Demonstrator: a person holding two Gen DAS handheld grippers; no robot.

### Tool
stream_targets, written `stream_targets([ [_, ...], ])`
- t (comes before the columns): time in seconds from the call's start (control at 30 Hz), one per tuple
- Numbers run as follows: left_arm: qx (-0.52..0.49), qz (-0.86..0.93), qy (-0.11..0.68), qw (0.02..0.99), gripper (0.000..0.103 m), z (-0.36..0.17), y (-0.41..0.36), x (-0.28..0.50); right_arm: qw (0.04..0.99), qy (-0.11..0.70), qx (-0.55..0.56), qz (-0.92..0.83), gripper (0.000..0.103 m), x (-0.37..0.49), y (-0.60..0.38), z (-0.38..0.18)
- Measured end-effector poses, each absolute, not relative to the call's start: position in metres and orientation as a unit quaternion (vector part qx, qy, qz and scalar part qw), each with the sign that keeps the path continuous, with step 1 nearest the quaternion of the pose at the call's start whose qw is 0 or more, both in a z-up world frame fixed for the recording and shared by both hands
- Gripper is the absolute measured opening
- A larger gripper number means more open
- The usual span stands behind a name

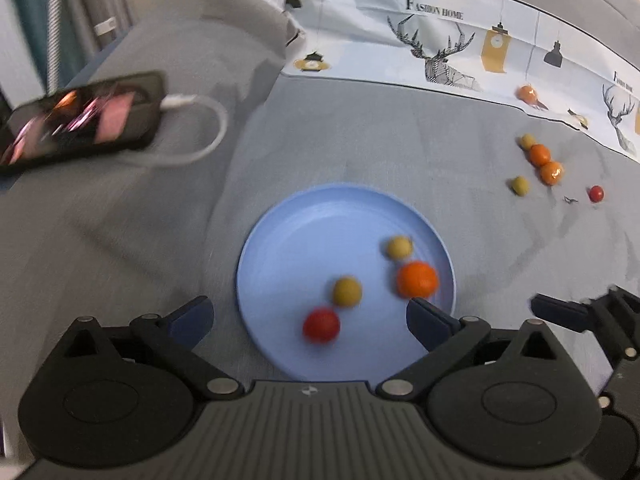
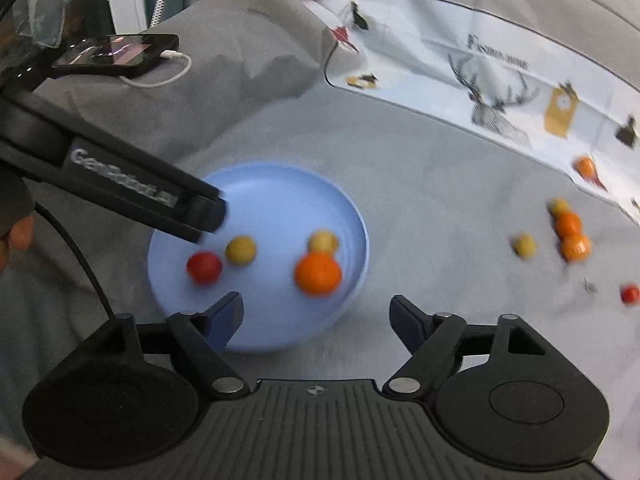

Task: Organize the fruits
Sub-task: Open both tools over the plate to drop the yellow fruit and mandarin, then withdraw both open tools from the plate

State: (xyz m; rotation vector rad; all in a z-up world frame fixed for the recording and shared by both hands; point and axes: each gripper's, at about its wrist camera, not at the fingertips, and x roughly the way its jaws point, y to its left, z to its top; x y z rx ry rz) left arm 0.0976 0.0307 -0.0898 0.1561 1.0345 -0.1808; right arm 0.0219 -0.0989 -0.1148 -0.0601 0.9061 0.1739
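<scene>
We find the left gripper [image 1: 310,318] poised low over the near rim of the blue plate [image 1: 280,240], its jaws spread wide and holding nothing; the red fruit [image 1: 321,325] lies between the fingertips in that view, though we cannot tell whether they touch it. The right gripper [image 2: 316,316] hangs beside the plate's near edge, likewise spread apart and empty — we judge it to be between pickups.

Contents of the plate: one red fruit, two yellow-green fruits [image 1: 347,291] [image 1: 399,247] and one orange fruit [image 1: 417,279]; the orange one touches the farther yellow-green one near the right rim.

Outstanding items remain on the grey cloth [image 1: 380,140], well apart from the plate: a row of one yellow-green and two orange fruits [image 1: 540,155], touching one another; a lone yellow-green fruit [image 1: 519,185]; a small red fruit [image 1: 596,193]; a further orange fruit [image 1: 527,93] on the printed sheet [image 1: 460,40]. We judge the task partly complete — the plate serves as the collection point.

A phone [image 1: 80,118] with a white cable [image 1: 200,128] lies on the raised cloth to the left.
</scene>
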Motion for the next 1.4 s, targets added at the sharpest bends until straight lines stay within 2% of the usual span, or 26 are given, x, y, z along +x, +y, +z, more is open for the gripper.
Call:
stream_targets([
  [0.17, 0.058, -0.059, 0.495, 0.865, 0.103, -0.076, 0.045, 0.057, 0.901, 0.429, -0.013, 0.068, 0.087, -0.019, -0.102, -0.093],
  [0.27, 0.055, -0.051, 0.491, 0.868, 0.103, -0.068, 0.05, 0.035, 0.911, 0.408, -0.008, 0.062, 0.093, -0.038, -0.104, -0.077],
  [0.57, 0.053, -0.053, 0.467, 0.881, 0.103, -0.039, 0.051, -0.015, 0.937, 0.343, -0.023, 0.059, 0.097, -0.088, -0.1, -0.044],
  [0.9, 0.032, -0.056, 0.412, 0.909, 0.103, 0.002, 0.047, -0.04, 0.961, 0.27, -0.034, 0.04, 0.1, -0.126, -0.106, -0.01],
  [1.4, 0.039, -0.059, 0.416, 0.907, 0.103, 0.003, 0.057, -0.056, 0.964, 0.258, -0.032, 0.049, 0.101, -0.14, -0.097, -0.006],
])
